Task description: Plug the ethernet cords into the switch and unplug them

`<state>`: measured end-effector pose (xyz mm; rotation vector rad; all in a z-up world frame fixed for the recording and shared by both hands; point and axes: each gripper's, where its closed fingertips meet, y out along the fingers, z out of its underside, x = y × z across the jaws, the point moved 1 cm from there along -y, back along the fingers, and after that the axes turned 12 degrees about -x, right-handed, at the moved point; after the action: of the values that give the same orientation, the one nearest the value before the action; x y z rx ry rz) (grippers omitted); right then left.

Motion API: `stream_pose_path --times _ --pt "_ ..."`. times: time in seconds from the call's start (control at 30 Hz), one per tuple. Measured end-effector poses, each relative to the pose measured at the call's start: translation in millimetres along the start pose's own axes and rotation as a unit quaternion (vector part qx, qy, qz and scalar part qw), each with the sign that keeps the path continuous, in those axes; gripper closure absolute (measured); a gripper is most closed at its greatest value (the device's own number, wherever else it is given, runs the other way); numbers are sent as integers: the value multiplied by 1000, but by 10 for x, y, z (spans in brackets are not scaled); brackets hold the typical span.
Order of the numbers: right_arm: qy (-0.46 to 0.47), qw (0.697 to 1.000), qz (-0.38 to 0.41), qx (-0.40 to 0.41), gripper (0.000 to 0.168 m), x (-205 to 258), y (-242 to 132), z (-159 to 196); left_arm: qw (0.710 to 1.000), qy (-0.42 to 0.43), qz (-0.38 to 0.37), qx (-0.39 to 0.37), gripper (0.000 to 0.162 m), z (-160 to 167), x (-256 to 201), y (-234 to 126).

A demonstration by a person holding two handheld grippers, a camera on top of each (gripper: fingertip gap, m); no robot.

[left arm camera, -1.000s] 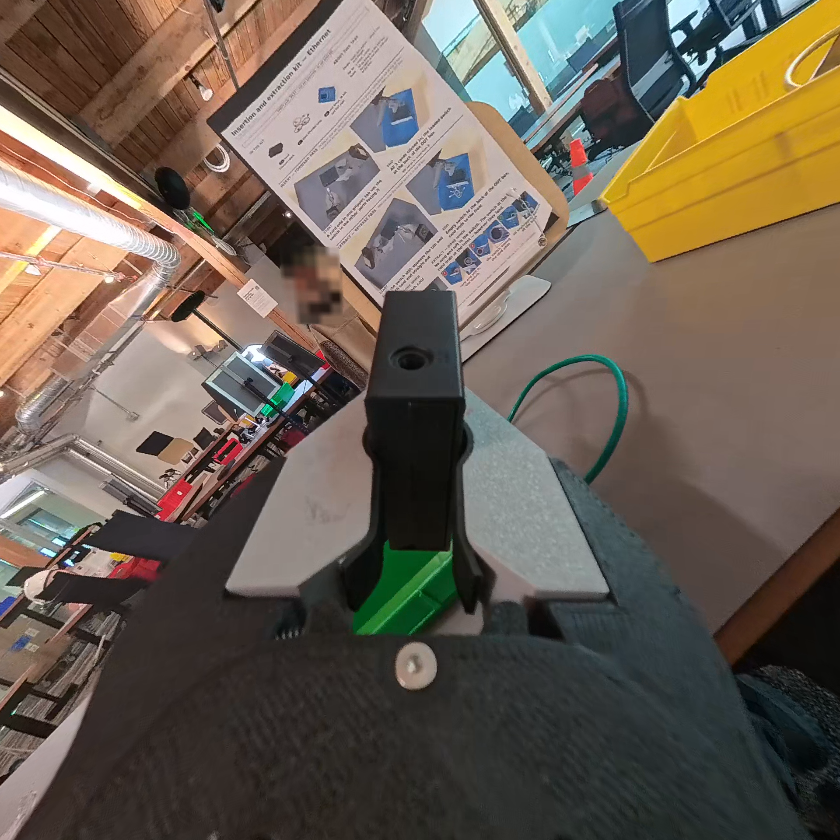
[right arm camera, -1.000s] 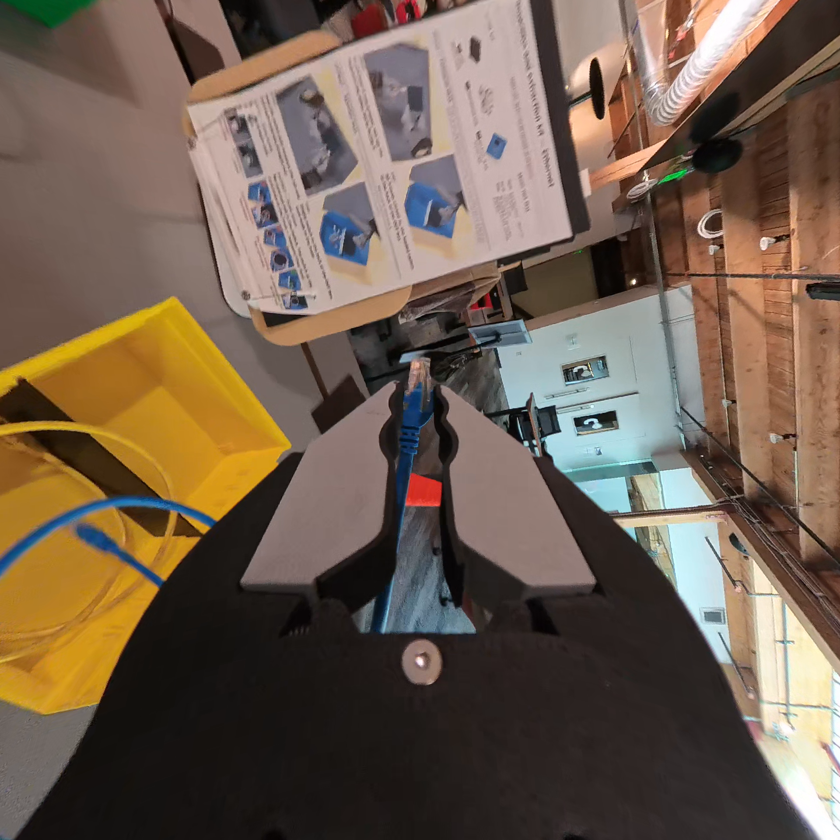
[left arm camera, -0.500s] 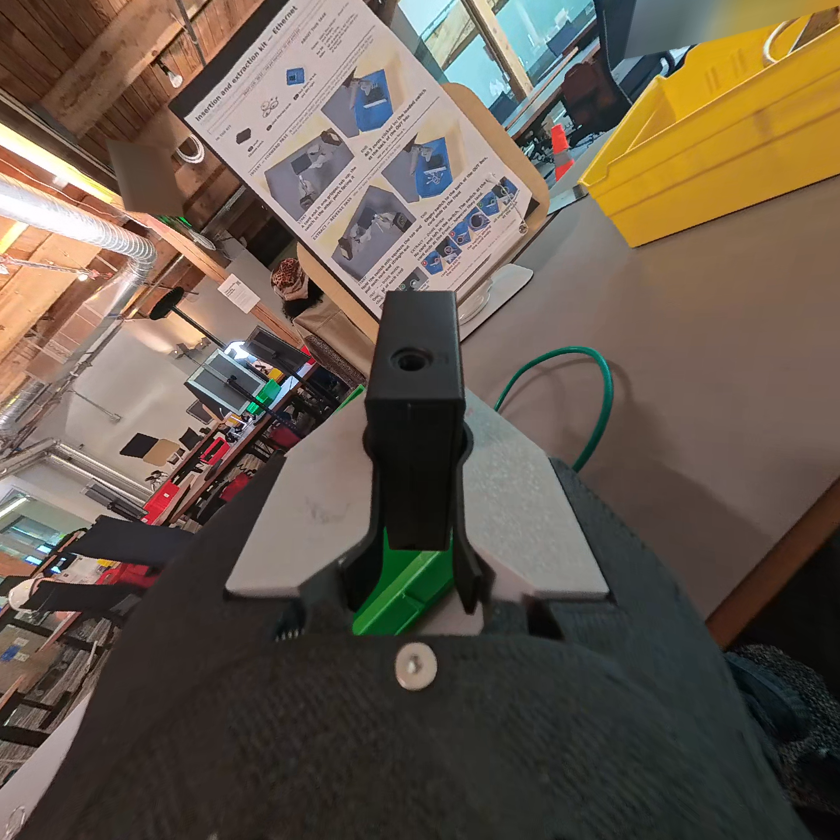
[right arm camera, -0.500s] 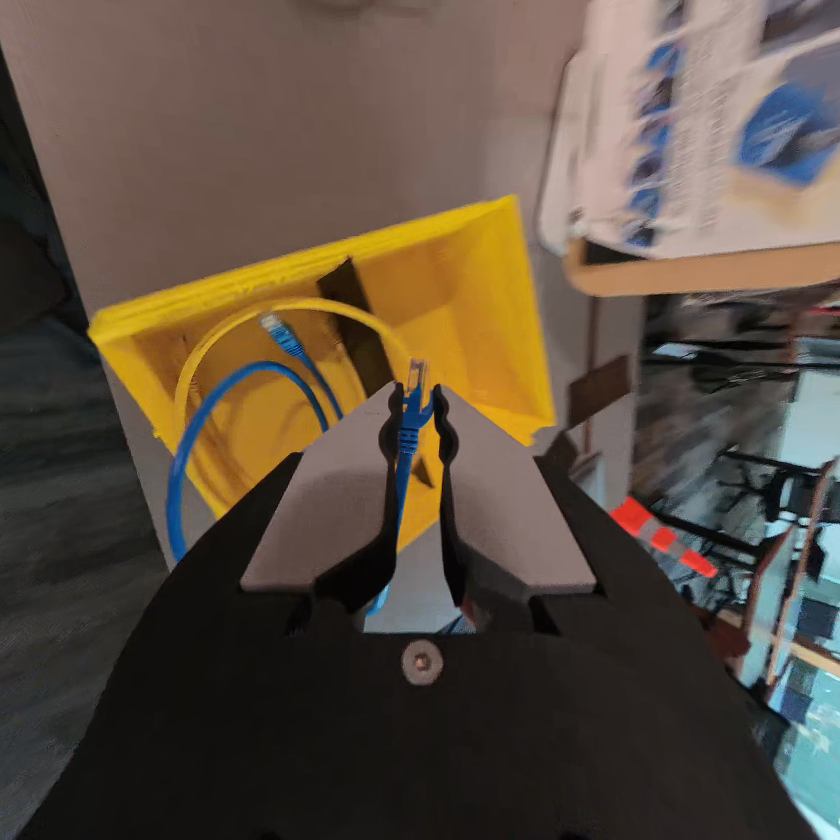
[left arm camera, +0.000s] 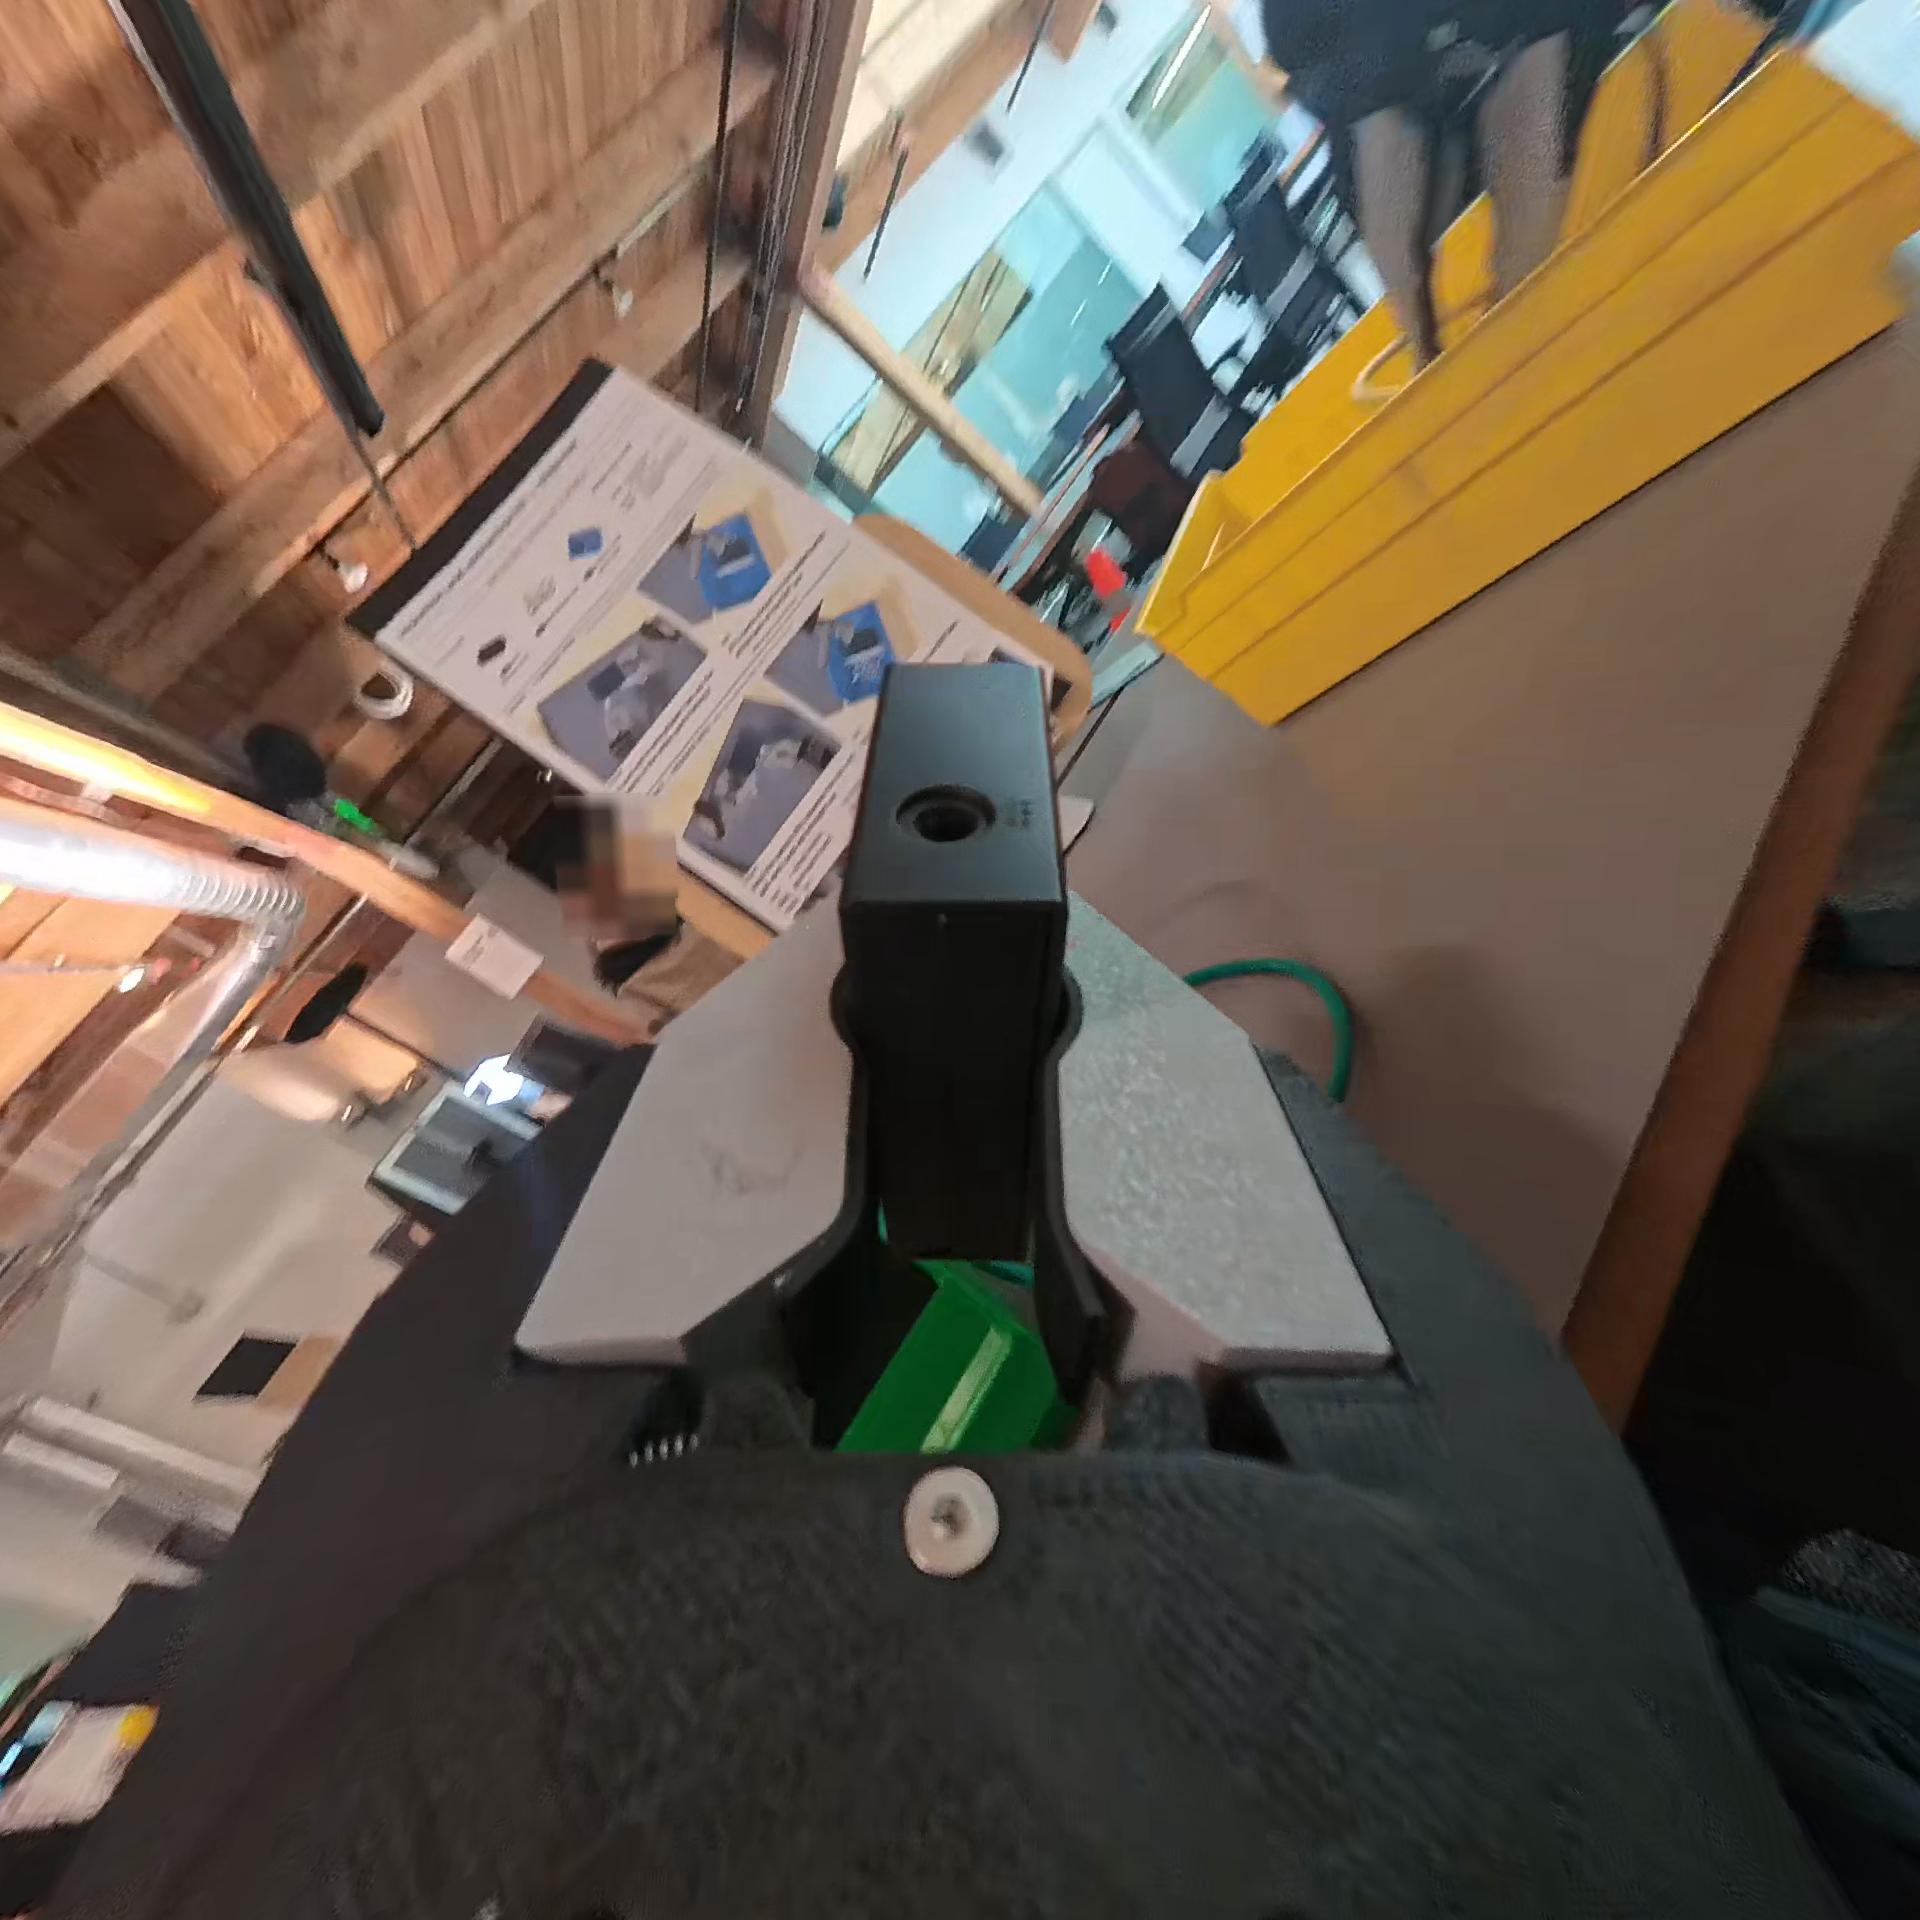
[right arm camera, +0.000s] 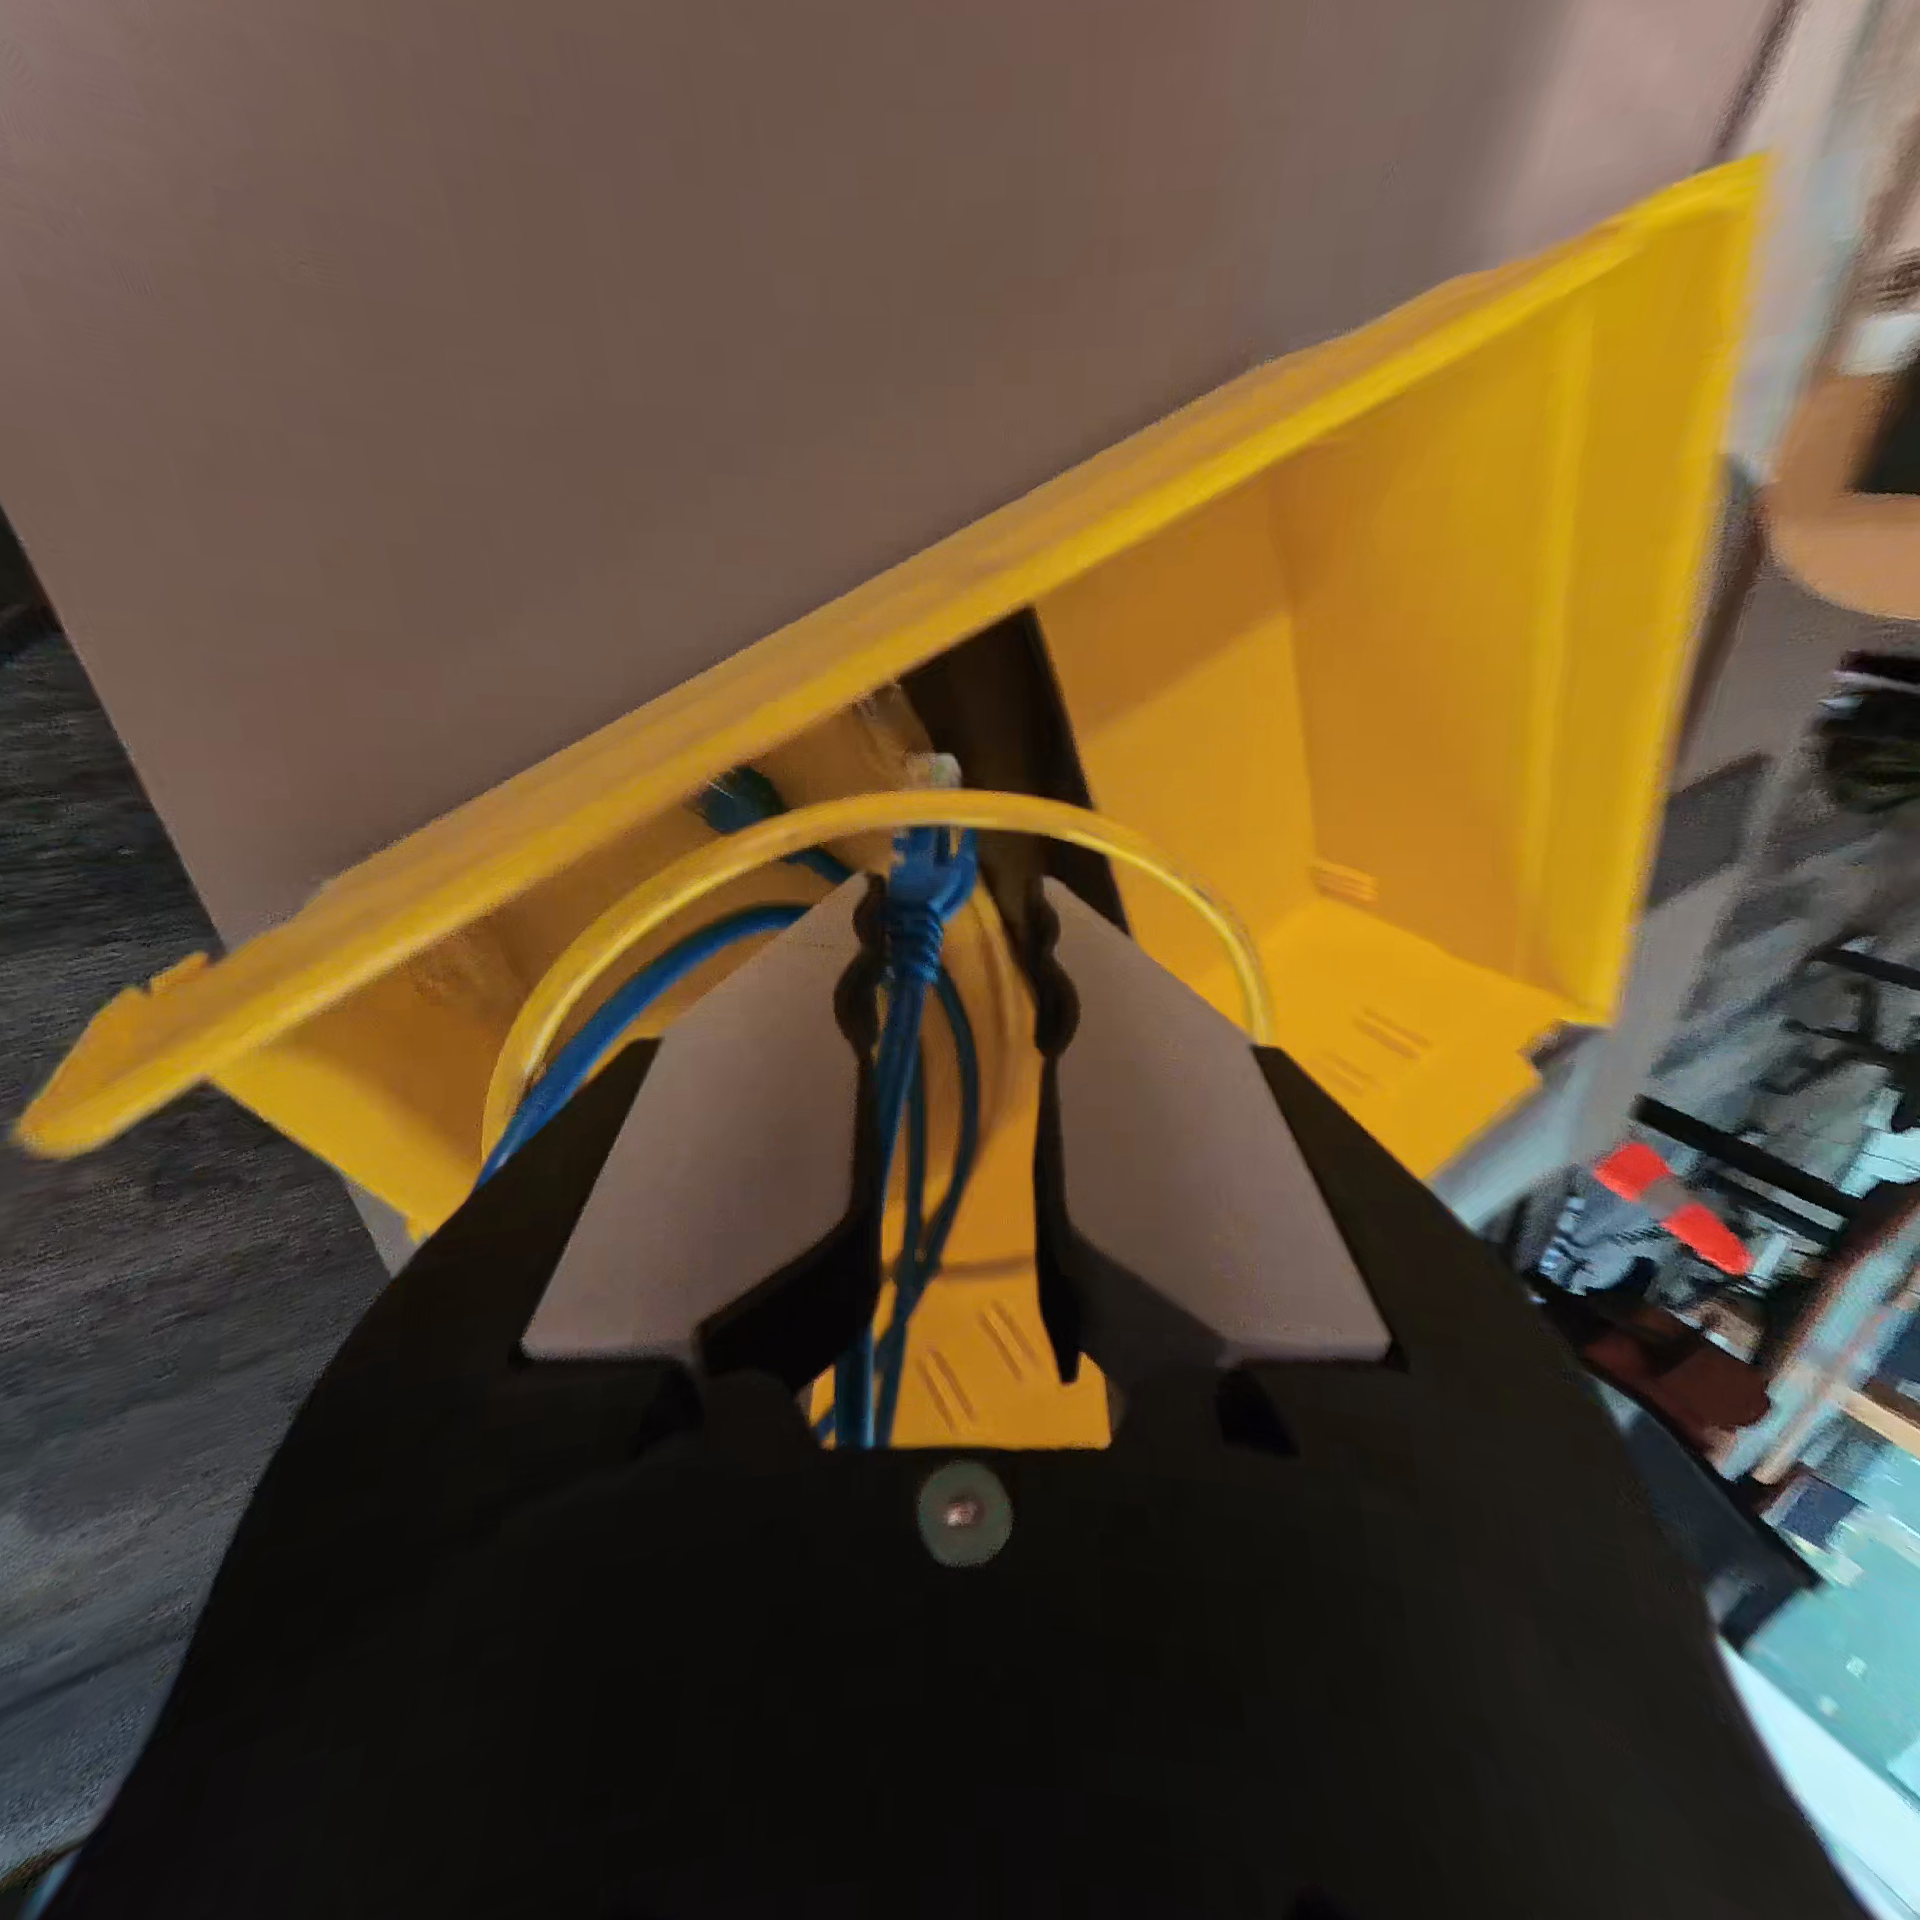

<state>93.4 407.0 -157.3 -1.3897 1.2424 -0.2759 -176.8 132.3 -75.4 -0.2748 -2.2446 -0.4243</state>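
Note:
My left gripper (left arm camera: 951,997) is shut on the black switch (left arm camera: 951,914), held upright above the table. A green ethernet cord (left arm camera: 1325,1013) loops on the table behind it. My right gripper (right arm camera: 954,894) is over the yellow bin (right arm camera: 935,582) with its jaws apart. The blue cord's plug (right arm camera: 925,862) sits loose between them against the left finger, and its cable hangs down into the bin. The cord's other blue plug (right arm camera: 738,800) and a yellow cord (right arm camera: 727,862) lie in the bin.
A black divider (right arm camera: 1029,707) splits the bin. The yellow bin (left arm camera: 1507,416) shows at the table's far right in the left wrist view. An instruction poster (left arm camera: 675,675) stands at the back. A green block (left arm camera: 956,1371) lies below the switch. The table's wooden edge (left arm camera: 1766,935) runs on the right. One gripper's finger ends stand about 40 centimeters off the other's.
My right gripper swung from the poster down over the yellow bin and its jaws widened around the blue plug. My left gripper turned a little, still holding the switch.

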Motion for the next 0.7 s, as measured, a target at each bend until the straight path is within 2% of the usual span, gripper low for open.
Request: stream_pose_path --times 0.03,0.17,0.33,0.47,0.6,0.7 --pt "-1 1000 19 -7 140 -65 -132 -21 1000 -2 8 -17 135 -46 -19 -16" --pt "-5 994 85 -68 127 -256 -634 -179 999 -10 11 -51 135 -180 -6 -49" --pt "-6 985 98 -139 126 -240 -826 -469 998 4 20 -53 135 -256 -66 -32" --pt "-40 937 95 -333 122 71 -1083 -1602 997 5 33 -76 135 -416 -149 14" --pt "-144 904 142 -377 117 477 -945 -2619 995 6 48 -91 135 -547 -269 68" --pt "-199 894 123 -381 121 774 -631 -3114 994 4 52 -98 135 -601 -308 67"
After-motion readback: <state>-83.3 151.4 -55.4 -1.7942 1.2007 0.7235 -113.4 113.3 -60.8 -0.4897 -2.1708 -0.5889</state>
